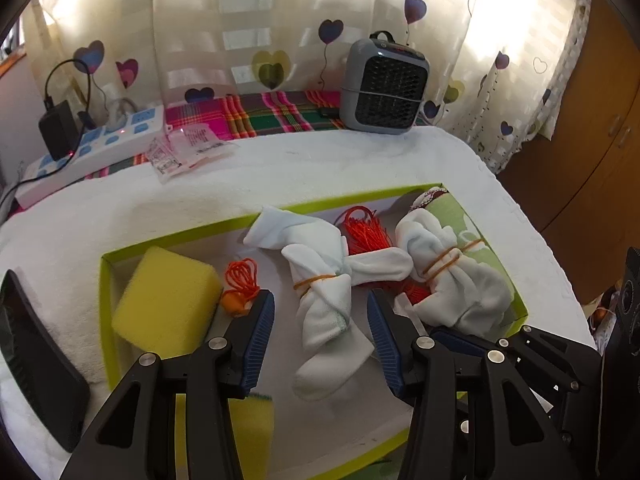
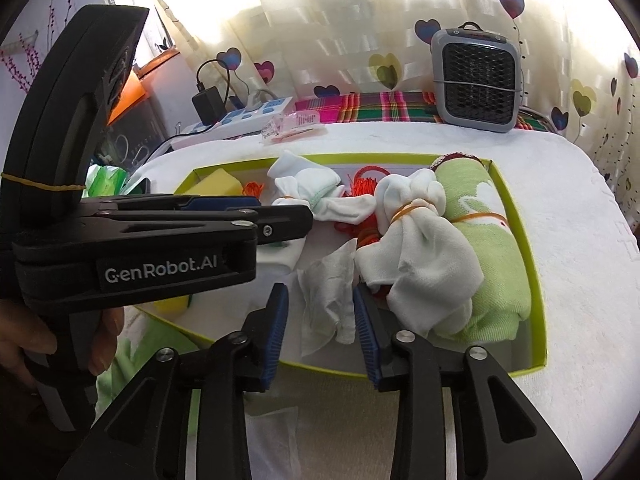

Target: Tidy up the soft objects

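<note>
A shallow green-rimmed box [image 1: 105, 312] [image 2: 538, 280] lies on a white towel. It holds a yellow sponge [image 1: 166, 300] [image 2: 218, 182], two white cloth bundles tied with rubber bands [image 1: 320, 292] [image 1: 452, 280] [image 2: 416, 240], red-orange string [image 1: 364, 232] [image 2: 362, 186], a green rolled towel [image 2: 488, 248] and a crumpled white tissue [image 2: 328, 300]. My left gripper [image 1: 320, 320] is open above the left bundle, its jaws on either side of it. My right gripper [image 2: 320, 312] is open with its jaws either side of the tissue. The left gripper's body [image 2: 160, 240] also shows in the right wrist view.
A grey fan heater [image 1: 384, 88] [image 2: 476, 84] stands at the back on a plaid cloth [image 1: 256, 114]. A white power strip [image 1: 92, 148] with a black adapter and a plastic packet [image 1: 184, 148] lie back left. A dark device [image 1: 36, 356] lies left of the box. A wooden cabinet [image 1: 592, 120] stands at right.
</note>
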Available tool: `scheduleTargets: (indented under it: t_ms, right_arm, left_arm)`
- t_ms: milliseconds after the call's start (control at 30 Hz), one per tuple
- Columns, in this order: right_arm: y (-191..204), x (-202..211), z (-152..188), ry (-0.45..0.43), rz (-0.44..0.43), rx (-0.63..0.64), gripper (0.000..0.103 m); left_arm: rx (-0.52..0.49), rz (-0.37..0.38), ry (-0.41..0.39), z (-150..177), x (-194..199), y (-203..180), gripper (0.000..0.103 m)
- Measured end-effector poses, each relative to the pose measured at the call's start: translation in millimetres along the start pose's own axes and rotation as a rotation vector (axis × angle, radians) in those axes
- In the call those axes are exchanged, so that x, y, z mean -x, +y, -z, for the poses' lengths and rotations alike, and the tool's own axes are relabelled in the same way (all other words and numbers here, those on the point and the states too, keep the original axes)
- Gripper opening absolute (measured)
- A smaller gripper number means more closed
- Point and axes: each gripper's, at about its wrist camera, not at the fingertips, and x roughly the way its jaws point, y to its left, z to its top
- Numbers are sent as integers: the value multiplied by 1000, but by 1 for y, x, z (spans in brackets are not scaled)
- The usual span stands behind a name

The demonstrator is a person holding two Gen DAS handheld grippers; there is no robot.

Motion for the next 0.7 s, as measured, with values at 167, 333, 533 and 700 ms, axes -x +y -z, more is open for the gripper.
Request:
scheduleTargets:
  t_ms: [167, 333, 533, 700]
  right_arm:
    - [0, 9, 5, -19, 0, -13, 44]
    - [0, 20, 8, -43, -13, -34, 45]
    - [6, 30, 14, -58, -9, -31, 45]
    - [9, 40, 19, -76, -9, -33, 45]
  left_arm:
    - [-1, -15, -32, 5, 18, -3, 47]
    - [7, -15, -52, 12, 33, -5, 47]
    - [-10, -35, -72, 22, 47, -11, 47]
    - [-14, -50, -91, 33, 61, -16, 47]
